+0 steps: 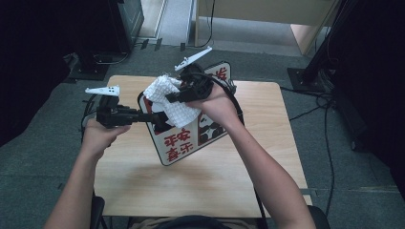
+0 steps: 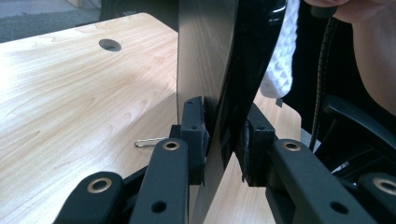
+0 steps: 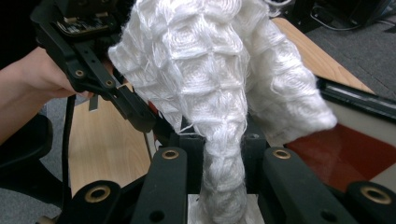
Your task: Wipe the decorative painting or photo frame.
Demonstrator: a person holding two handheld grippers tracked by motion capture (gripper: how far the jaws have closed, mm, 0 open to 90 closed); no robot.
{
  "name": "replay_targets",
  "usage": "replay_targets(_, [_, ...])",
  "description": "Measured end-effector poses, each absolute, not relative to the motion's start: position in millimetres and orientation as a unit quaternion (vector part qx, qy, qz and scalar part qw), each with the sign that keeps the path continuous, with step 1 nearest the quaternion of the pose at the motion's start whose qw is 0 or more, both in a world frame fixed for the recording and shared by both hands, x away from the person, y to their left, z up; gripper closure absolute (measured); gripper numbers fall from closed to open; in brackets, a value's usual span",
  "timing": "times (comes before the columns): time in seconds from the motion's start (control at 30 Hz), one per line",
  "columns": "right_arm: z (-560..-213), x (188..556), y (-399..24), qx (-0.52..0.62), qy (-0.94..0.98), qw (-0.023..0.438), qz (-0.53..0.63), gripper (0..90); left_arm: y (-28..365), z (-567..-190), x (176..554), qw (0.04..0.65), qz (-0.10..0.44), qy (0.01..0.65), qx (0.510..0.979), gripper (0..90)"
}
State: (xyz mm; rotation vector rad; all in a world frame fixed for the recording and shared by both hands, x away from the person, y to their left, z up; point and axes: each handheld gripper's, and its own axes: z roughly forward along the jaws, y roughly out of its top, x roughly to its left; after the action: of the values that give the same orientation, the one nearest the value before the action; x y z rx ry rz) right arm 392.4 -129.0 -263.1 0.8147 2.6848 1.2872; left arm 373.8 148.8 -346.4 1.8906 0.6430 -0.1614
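Observation:
A white sign board (image 1: 184, 143) with red characters and a black rim is held tilted above the wooden table (image 1: 143, 186). My left gripper (image 1: 143, 114) is shut on the board's left edge. In the left gripper view the pads (image 2: 194, 135) clamp the thin board (image 2: 219, 60) edge-on. My right gripper (image 1: 174, 98) is shut on a white waffle-weave cloth (image 1: 169, 102), which rests against the board's upper left part. In the right gripper view the cloth (image 3: 210, 70) bunches up between the jaws of the right gripper (image 3: 224, 140), with the left gripper (image 3: 107, 84) beyond it and the board's red print (image 3: 355, 144) at the right.
A small metal clip (image 2: 148, 142) lies on the table near the board's lower edge, and a round cable hole (image 2: 109, 45) sits farther off. Dark stands and cables (image 1: 325, 100) ring the table on the grey floor.

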Motion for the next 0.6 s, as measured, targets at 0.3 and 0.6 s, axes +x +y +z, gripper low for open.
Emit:
replay_targets(0.3, [-274.9,395.6,-131.7,0.263,0.866,0.022,0.423,77.5,149.3,-346.7,374.8,0.539,-0.073,0.271,0.794,74.9])
replay_targets(0.6, [-283.9,394.5,-132.6,0.259,0.868,0.017,0.424,77.4,149.5,-346.7,374.5,0.538,-0.073,0.270,0.795,75.0])
